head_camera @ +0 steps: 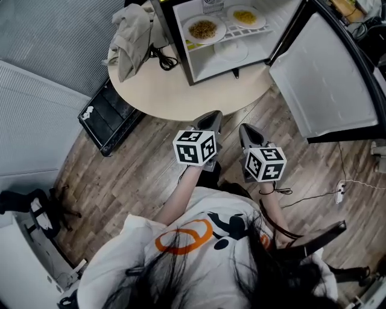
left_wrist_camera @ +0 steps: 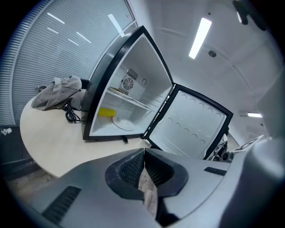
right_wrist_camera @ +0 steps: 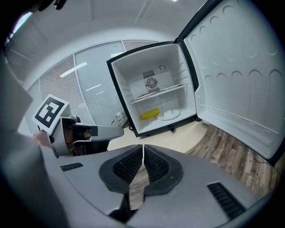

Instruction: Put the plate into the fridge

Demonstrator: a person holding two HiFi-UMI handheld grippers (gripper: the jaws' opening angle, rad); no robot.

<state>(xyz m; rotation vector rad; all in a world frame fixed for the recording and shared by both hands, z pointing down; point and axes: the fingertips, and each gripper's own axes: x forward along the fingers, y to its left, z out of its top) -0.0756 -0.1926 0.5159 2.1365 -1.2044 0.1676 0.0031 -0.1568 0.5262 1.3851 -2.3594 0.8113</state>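
A small black fridge (head_camera: 205, 42) stands open on a round beige table (head_camera: 175, 90), its door (head_camera: 319, 78) swung out to the right. Two plates of food (head_camera: 204, 28) (head_camera: 245, 16) sit on its upper shelf. An empty white plate (head_camera: 232, 51) (left_wrist_camera: 123, 123) (right_wrist_camera: 168, 115) lies on the fridge floor beside a yellow item (right_wrist_camera: 150, 114). My left gripper (head_camera: 211, 117) (left_wrist_camera: 144, 153) and right gripper (head_camera: 247, 130) (right_wrist_camera: 143, 149) hang side by side in front of the table, above the wooden floor. Both are shut with nothing in them. In the right gripper view the left gripper (right_wrist_camera: 118, 131) shows at the left.
A grey cloth (head_camera: 129, 33) and a black cable (head_camera: 161, 59) lie on the table left of the fridge. A black crate (head_camera: 108, 117) stands on the floor under the table's left edge. A power strip (head_camera: 341, 192) with a cord lies on the floor at right.
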